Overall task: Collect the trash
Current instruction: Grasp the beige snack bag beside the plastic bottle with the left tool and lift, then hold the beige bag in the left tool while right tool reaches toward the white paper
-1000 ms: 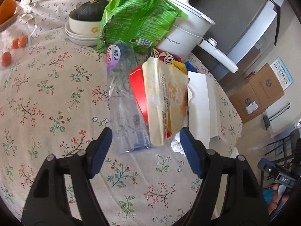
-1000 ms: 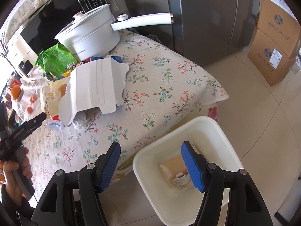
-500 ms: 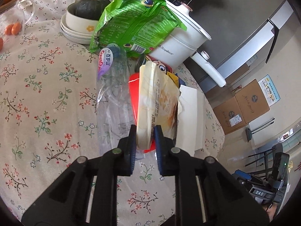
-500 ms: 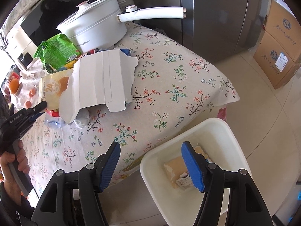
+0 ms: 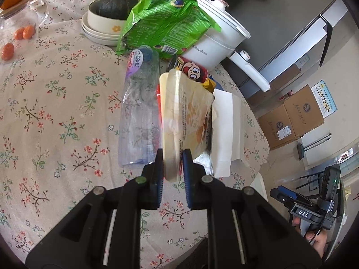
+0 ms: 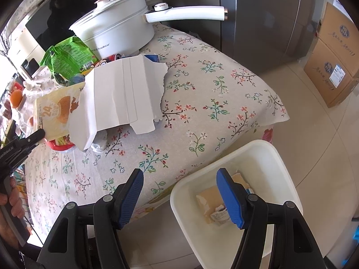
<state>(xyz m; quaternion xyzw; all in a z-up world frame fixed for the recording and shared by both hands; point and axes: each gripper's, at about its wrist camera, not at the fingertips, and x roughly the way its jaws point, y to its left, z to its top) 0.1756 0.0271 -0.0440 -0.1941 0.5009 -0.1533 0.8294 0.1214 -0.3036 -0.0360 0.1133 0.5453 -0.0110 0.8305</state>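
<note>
Left gripper [image 5: 172, 164] clenched on the near edge of a cream snack pouch with orange print [image 5: 186, 114], beside the crushed clear plastic bottle [image 5: 140, 112] on the floral tablecloth [image 5: 56, 103]. Right gripper [image 6: 180, 196] gapes empty over the white plastic bin [image 6: 264, 157] off the cloth's edge.

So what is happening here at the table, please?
A person is clearing trash with two handheld grippers. The left gripper has just closed on a beige wrapper in the pile beside a clear bottle. The right gripper hangs open near a white bin on the floor, which already holds some trash.
</note>
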